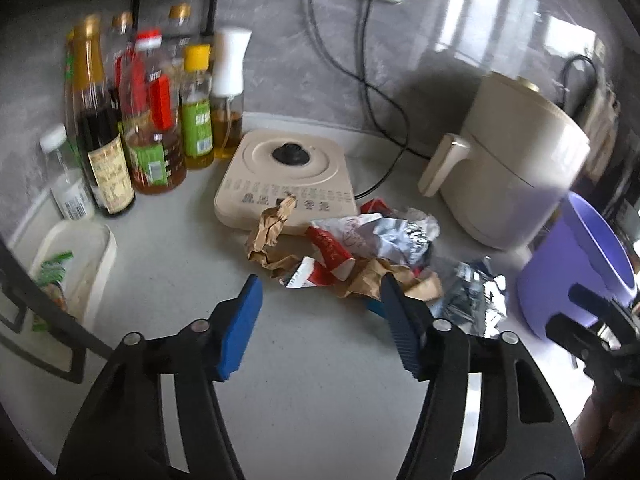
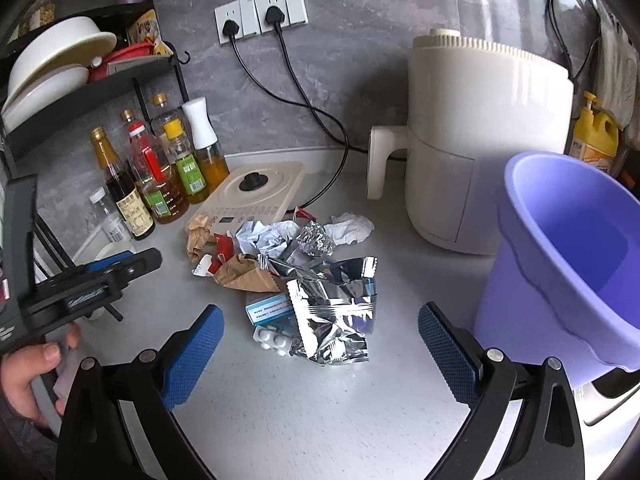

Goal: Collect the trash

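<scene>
While both grippers [image 1: 320, 304] [image 2: 320, 334] gape empty, foil wrapper [image 2: 332, 312] half-hides pill blister [image 2: 272, 339].

left gripper [image 1: 320, 316]: jaws wide apart, nothing between its 2 blue pads [image 1: 242, 326], angled down and forward | right gripper [image 2: 320, 354]: jaws spread wider, nothing gripped, 2 blue pads [image 2: 196, 350] tilted down | left hand [image 2: 28, 376]: bare, thumb and fingers wrapped round the left gripper's handle, seen at the right view's left edge
</scene>
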The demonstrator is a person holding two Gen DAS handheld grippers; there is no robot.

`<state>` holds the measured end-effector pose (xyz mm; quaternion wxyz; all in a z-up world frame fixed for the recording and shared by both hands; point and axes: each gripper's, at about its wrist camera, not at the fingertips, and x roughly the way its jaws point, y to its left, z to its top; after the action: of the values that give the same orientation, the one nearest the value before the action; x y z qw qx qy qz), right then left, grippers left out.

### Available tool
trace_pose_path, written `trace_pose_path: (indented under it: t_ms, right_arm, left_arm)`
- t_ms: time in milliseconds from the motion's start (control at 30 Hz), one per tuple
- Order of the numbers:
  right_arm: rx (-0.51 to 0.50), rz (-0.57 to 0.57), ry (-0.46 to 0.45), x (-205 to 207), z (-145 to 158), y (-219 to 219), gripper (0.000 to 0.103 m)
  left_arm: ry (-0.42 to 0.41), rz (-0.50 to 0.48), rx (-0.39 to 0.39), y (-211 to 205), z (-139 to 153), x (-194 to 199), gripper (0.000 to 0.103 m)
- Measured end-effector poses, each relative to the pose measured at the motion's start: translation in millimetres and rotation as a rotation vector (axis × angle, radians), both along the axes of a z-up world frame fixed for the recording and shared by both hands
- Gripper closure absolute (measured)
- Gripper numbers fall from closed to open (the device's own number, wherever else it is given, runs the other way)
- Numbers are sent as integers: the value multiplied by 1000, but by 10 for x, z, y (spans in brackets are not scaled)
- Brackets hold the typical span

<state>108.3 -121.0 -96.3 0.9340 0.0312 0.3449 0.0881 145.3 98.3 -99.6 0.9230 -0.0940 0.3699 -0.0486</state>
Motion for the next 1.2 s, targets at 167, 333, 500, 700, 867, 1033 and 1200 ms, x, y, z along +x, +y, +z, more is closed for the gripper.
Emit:
trace_pose_path:
  t_ms: [167, 333, 500, 700, 867, 1033, 1200]
  right_arm:
    - [-10, 7, 25, 112, -79, 67, 8]
    - [-5, 3, 66, 277, -185, 103, 8]
    - [-5, -9, 107, 459, -300, 102, 8]
    - [9, -14, 138, 579, -403, 86, 8]
    - [7, -9, 152, 610, -462, 101, 8]
    - [14, -12, 165, 635, -534, 82, 8]
    - [68, 2, 195, 676, -604, 42, 32]
  left_arm:
    - [50, 37, -67, 86, -201, 219, 47]
    - [95, 57, -116, 108, -379, 411, 47]
    - [140, 99, -157, 142, -537, 582, 47]
    - [172, 152, -202, 191, -690, 735, 47]
    - [188, 179, -237, 187, -792, 820, 47]
    - [198, 178, -239, 138, -848, 833, 49]
    - [198, 176, -245, 151, -811, 781, 72]
